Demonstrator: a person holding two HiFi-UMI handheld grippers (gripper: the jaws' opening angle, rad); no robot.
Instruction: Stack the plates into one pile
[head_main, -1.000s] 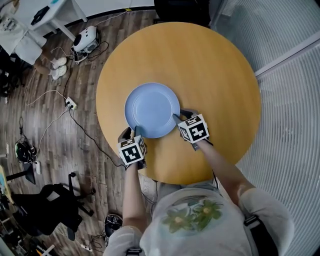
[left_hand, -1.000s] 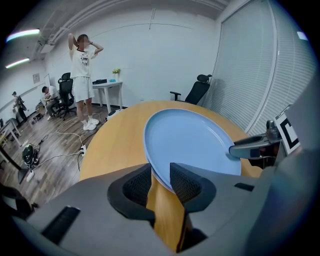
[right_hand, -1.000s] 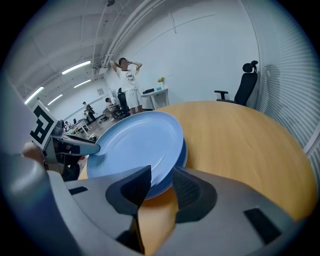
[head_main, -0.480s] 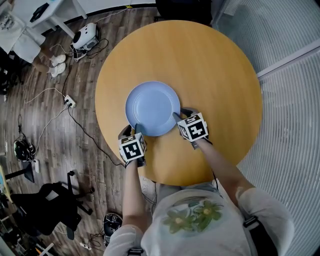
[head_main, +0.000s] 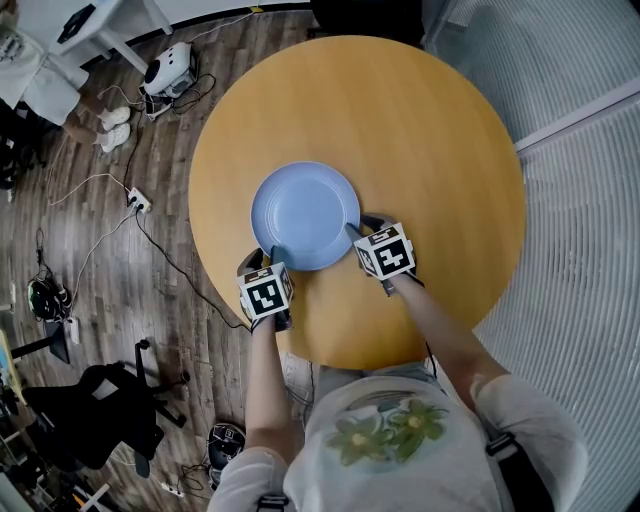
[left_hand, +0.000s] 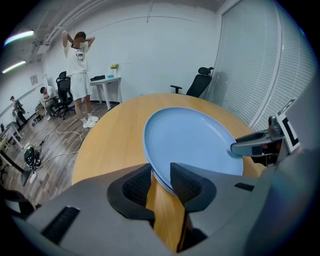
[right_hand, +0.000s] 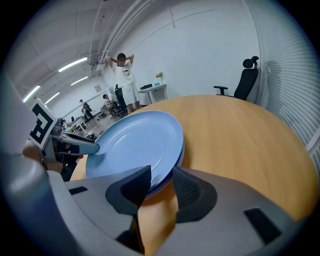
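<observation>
A pale blue plate (head_main: 305, 216) is at the near middle of the round wooden table (head_main: 420, 130). In the gripper views a second blue rim shows right under it, so it reads as a pile of two. My left gripper (head_main: 264, 260) is shut on the near-left rim, which passes between its pads (left_hand: 160, 182). My right gripper (head_main: 362, 229) is shut on the near-right rim (right_hand: 160, 182), one pad over the plate (right_hand: 135, 145) and one beneath. Each gripper view shows the other gripper's finger lying on the plate (left_hand: 190, 140).
Bare tabletop lies beyond and to the right of the plate. Cables and a power strip (head_main: 140, 207) lie on the wood floor at left, and a black office chair (head_main: 110, 410) stands near. A ribbed glass wall (head_main: 580, 200) runs along the right. A person (left_hand: 77, 55) stands far off.
Both grippers have sunk a little toward the tabletop with the plate still held between them. Their grip looks the same.
</observation>
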